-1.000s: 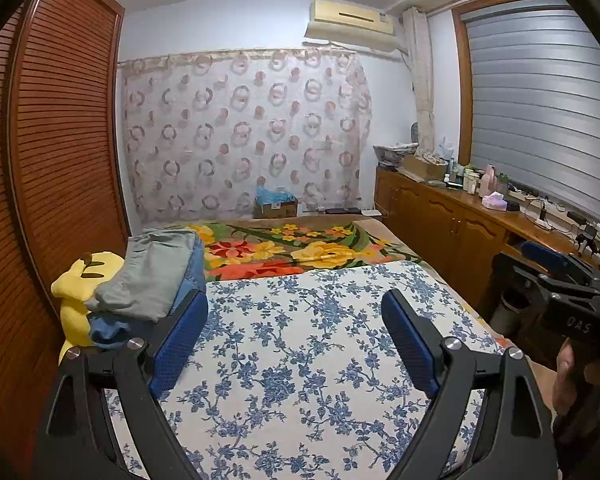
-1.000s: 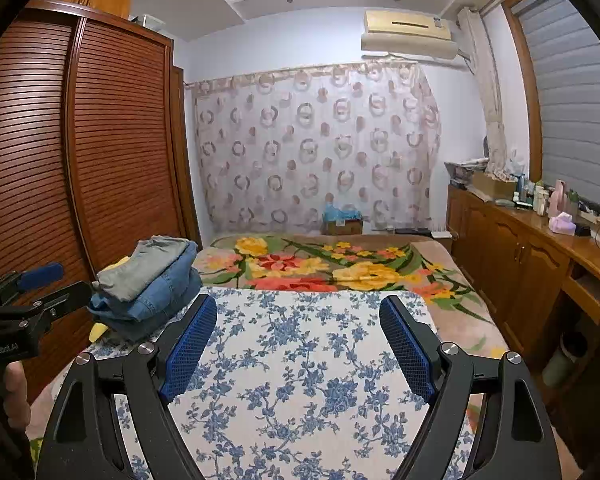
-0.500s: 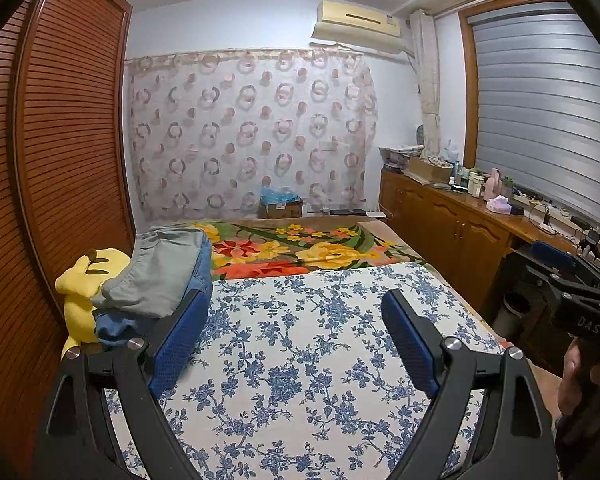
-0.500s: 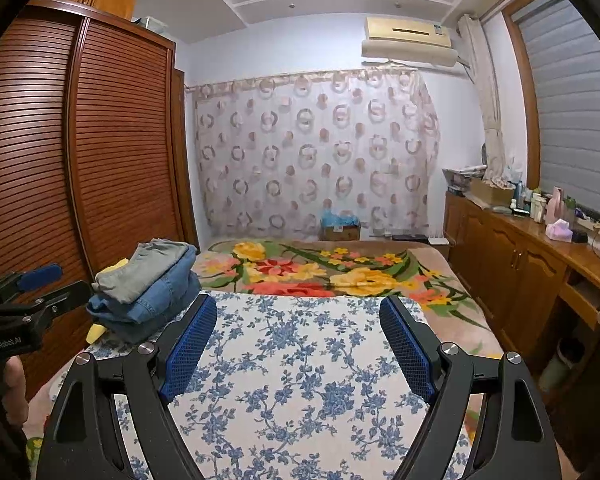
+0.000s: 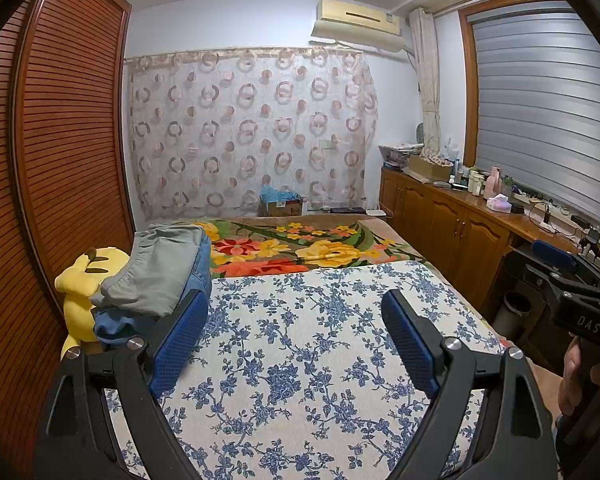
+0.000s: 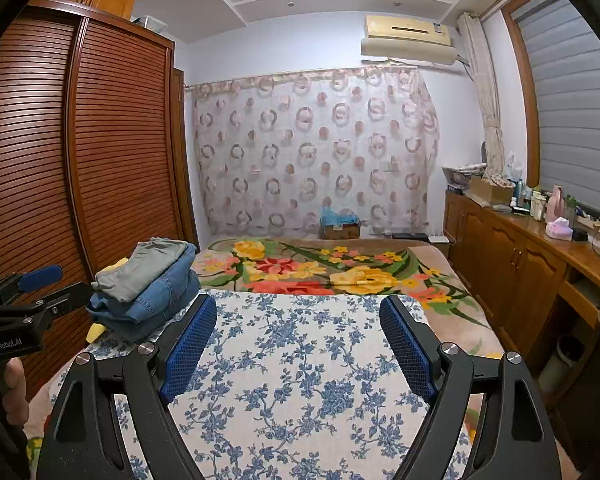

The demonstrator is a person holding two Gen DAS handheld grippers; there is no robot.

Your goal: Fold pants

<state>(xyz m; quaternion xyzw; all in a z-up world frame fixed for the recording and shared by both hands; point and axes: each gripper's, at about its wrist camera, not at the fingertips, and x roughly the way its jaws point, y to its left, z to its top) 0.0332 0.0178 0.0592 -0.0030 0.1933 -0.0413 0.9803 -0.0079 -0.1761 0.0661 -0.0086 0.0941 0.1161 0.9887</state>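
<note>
Above the bed [image 5: 300, 360] you are holding the left gripper [image 5: 296, 328] and right gripper [image 6: 298, 332] wide apart, gripping nothing. Folded pants [image 6: 148, 280] are sitting stacked at its left edge, leaving the blue-flowered sheet [image 6: 300, 360] between bare.

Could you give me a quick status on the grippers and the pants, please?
Left gripper open, empty. Right gripper open, empty. Folded pants stack at the bed's left edge, untouched. Floral cloth ahead, nothing blocking.
</note>
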